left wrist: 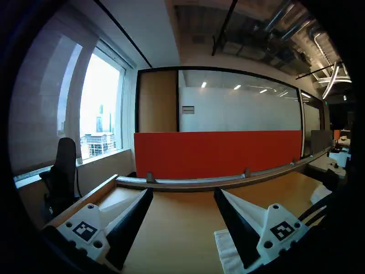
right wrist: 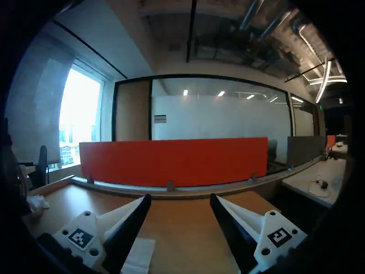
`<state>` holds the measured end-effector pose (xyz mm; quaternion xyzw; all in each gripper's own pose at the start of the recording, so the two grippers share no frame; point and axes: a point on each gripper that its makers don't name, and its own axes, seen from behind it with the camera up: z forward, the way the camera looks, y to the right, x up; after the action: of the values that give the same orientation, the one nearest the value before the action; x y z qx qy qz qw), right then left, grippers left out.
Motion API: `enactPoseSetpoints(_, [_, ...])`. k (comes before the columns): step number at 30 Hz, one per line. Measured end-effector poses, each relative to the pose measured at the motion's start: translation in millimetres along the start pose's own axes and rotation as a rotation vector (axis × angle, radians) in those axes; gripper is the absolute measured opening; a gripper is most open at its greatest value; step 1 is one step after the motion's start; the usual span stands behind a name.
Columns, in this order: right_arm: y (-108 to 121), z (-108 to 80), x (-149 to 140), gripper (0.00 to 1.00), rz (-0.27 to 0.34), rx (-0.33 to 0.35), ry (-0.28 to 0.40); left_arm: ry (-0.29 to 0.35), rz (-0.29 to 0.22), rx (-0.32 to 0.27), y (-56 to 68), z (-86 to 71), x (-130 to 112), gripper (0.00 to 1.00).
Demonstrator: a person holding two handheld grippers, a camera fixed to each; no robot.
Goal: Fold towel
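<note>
A white towel (left wrist: 224,251) lies on the wooden desk (left wrist: 182,228), its edge showing under the right finger of my left gripper (left wrist: 183,197). That gripper hangs open above the desk with nothing between its fingers. In the right gripper view a corner of the white towel (right wrist: 139,255) shows at the bottom, beside the left finger of my right gripper (right wrist: 180,201). My right gripper is open too, held over the wooden desk (right wrist: 182,233), and grips nothing. Most of the towel is hidden below both views.
A red divider panel (left wrist: 219,153) runs along the desk's far edge. A black office chair (left wrist: 61,176) stands by the window at the left. Another white object (right wrist: 35,202) sits at the left in the right gripper view. A white desk (right wrist: 319,178) lies to the right.
</note>
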<state>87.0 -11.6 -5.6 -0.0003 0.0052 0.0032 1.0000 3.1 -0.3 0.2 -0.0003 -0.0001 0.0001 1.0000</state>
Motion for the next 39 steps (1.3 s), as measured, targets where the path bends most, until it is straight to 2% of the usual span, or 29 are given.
enactPoseSetpoints(8, [-7, -3.7, 18, 1.00, -0.017, 0.008, -0.012, -0.025, 0.010, -0.023, 0.3, 1.8, 12, 0.99])
enactPoseSetpoints(14, [-20, -6.7, 24, 1.00, -0.044, 0.062, -0.041, -0.073, 0.035, -0.090, 10.2, -0.6, 9, 0.99])
enactPoseSetpoints(20, [-45, -12.9, 15, 1.00, -0.091, 0.184, -0.121, -0.134, 0.078, -0.196, 29.9, -4.6, 5, 0.99])
enactPoseSetpoints(24, [-64, -19.7, 5, 1.00, -0.124, 0.284, -0.180, -0.186, 0.106, -0.293, 49.3, -9.9, -4, 0.99])
enactPoseSetpoints(29, [-78, -26.3, -3, 1.00, -0.162, 0.369, -0.230, -0.239, 0.141, -0.386, 68.6, -16.6, -17, 0.99])
enactPoseSetpoints(33, [-86, -32.3, -14, 1.00, -0.191, 0.420, -0.269, -0.268, 0.160, -0.423, 77.1, -20.5, -30, 0.99])
enactPoseSetpoints(39, [-93, -39.2, -40, 1.00, -0.230, 0.462, -0.319, -0.307, 0.169, -0.454, 88.3, -27.9, -55, 0.99])
